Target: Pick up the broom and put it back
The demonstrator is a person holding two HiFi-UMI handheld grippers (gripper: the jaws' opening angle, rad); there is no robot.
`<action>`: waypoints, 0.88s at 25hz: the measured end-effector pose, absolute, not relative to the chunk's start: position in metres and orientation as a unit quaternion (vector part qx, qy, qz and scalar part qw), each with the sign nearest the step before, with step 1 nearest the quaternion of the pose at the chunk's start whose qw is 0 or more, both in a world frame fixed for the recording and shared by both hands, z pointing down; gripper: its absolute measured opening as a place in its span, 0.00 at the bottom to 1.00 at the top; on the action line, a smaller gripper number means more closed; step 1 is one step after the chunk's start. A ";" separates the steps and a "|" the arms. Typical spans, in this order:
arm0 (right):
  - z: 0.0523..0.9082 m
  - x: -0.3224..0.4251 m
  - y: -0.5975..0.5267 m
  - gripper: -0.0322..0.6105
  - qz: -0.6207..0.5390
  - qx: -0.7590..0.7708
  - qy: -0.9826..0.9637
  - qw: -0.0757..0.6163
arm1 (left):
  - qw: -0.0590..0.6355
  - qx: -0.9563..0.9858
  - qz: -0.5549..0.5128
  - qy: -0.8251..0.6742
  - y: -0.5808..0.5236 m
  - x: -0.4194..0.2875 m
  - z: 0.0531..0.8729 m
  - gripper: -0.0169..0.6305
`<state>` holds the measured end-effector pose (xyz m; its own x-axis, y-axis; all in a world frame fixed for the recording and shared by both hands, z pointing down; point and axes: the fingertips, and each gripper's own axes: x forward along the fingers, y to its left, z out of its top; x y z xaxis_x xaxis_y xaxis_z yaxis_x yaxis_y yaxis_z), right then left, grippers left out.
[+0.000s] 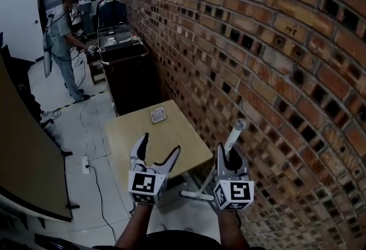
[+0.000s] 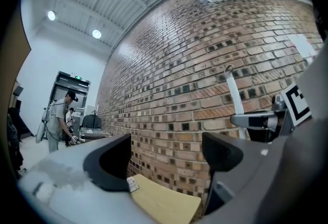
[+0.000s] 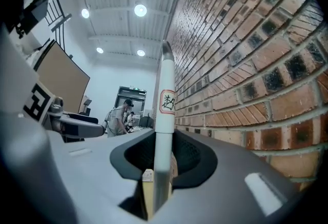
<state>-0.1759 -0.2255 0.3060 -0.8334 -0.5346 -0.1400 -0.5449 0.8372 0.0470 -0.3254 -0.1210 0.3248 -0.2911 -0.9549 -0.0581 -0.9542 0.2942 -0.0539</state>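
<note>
The right gripper (image 1: 231,154) is clamped on the white broom handle (image 1: 234,135). In the right gripper view the shaft (image 3: 165,100) stands pinched between the two dark pads and rises past them, with a red-edged sticker (image 3: 167,102) a little above the grip. The handle's upper end leans toward the brick wall (image 1: 257,43), which closes off the whole right side. Whether the tip touches the bricks cannot be told. The left gripper (image 1: 160,145) is held just to the left with its jaws spread and nothing between them. In its own view the gap (image 2: 166,156) frames only bricks and the table below. That small wooden table (image 1: 171,140) lies under and beyond both grippers, its right edge near the wall with only a narrow gap between them. A small card (image 1: 158,114) lies by its far edge. Beyond the table a dark cart (image 1: 126,71) stands against the wall, narrowing the far passage. Open room lies to the left: pale floor (image 1: 86,129) crossed by a cable with a power strip (image 1: 86,164), bounded at the near left by a large brown board (image 1: 28,151). A person (image 1: 66,43) stands far off at the left, beside the cart's far end.
</note>
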 end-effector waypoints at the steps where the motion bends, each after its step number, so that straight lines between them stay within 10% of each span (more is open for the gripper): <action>1: 0.306 -0.176 -0.224 0.20 0.042 -0.280 0.957 0.061 | 0.040 -0.595 -0.009 0.802 -0.120 -0.326 0.326 0.70; 22: 0.316 -0.170 -0.212 0.20 0.036 -0.288 0.955 0.054 | 0.042 -0.604 -0.006 0.796 -0.111 -0.319 0.332 0.68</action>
